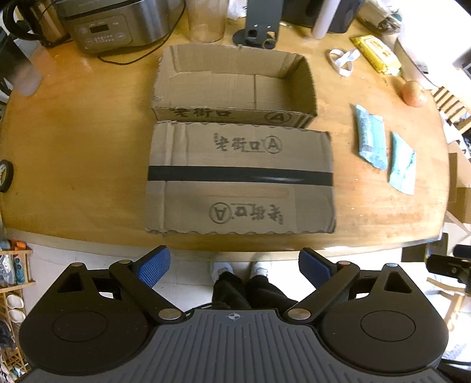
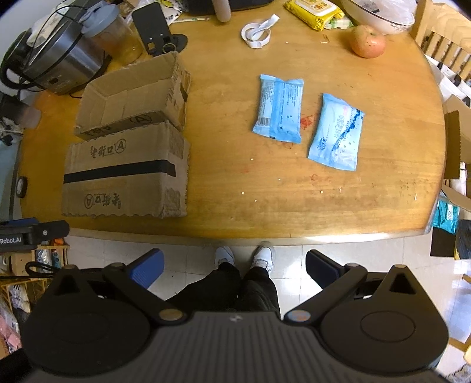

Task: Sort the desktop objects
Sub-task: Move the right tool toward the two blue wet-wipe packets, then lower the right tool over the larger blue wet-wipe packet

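Two light blue wipe packets lie side by side on the wooden table: one (image 2: 279, 108) to the left, one (image 2: 336, 132) to the right; they also show in the left wrist view (image 1: 371, 137) (image 1: 402, 162). An open, empty cardboard box (image 1: 235, 85) (image 2: 129, 97) stands at the table's middle, with its cardboard lid (image 1: 241, 179) (image 2: 123, 173) lying upside down in front of it. My left gripper (image 1: 234, 268) is open and empty, held back over the floor before the table edge. My right gripper (image 2: 234, 268) is open and empty, likewise off the table.
At the back stand a rice cooker (image 1: 117, 23), a clear jar (image 1: 206, 20), a phone stand (image 1: 259, 26), a white strap (image 2: 259, 29), a yellow wipe pack (image 2: 313, 11) and an apple (image 2: 368, 41). A chair (image 2: 441, 44) stands at the right. The person's legs (image 2: 244, 282) are below.
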Motion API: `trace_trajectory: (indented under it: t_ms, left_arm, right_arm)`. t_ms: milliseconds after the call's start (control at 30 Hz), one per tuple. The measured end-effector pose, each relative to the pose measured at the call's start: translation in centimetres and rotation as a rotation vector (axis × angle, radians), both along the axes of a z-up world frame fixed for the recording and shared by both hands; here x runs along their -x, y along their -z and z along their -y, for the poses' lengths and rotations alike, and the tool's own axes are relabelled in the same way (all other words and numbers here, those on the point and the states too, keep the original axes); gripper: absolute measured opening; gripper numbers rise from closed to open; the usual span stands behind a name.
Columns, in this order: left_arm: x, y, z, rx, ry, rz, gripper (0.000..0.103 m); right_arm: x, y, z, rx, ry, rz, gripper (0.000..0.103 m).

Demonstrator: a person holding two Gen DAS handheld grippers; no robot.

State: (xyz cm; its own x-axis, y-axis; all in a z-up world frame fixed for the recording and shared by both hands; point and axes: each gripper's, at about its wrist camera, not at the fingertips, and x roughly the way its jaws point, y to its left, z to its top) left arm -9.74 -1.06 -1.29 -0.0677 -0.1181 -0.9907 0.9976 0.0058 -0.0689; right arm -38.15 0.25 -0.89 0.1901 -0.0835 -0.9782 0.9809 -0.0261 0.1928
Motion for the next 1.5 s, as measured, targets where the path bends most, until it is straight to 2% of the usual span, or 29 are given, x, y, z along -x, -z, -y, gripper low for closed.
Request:
trace_trajectory:
  t_ms: [267, 400, 1033, 1500]
  left_arm:
    - [0.2, 0.3, 0.4, -0.008, 0.025, 0.000, 0.096]
    - [1.0, 0.5, 0.7, -0.009, -0.003, 0.008, 0.096]
    - [10.6, 0.8, 0.5, -0.023, -0.019, 0.017, 0.096]
    - [14.0, 1.0, 0.4, -0.036, 0.000, 0.019, 0.096]
  right_arm:
    - [0.0, -0.1, 0.4, 0.003, 0.013, -0.011, 0.103]
    - [0.7, 0.1, 0.7, -0.001, -0.004, 0.002, 0.103]
    - [10.8, 1.8, 1.0, -0.023, -0.016, -0.023, 0.103]
    - [14.2, 2.4, 0.6, -0.032, -0.001, -0.022, 0.103]
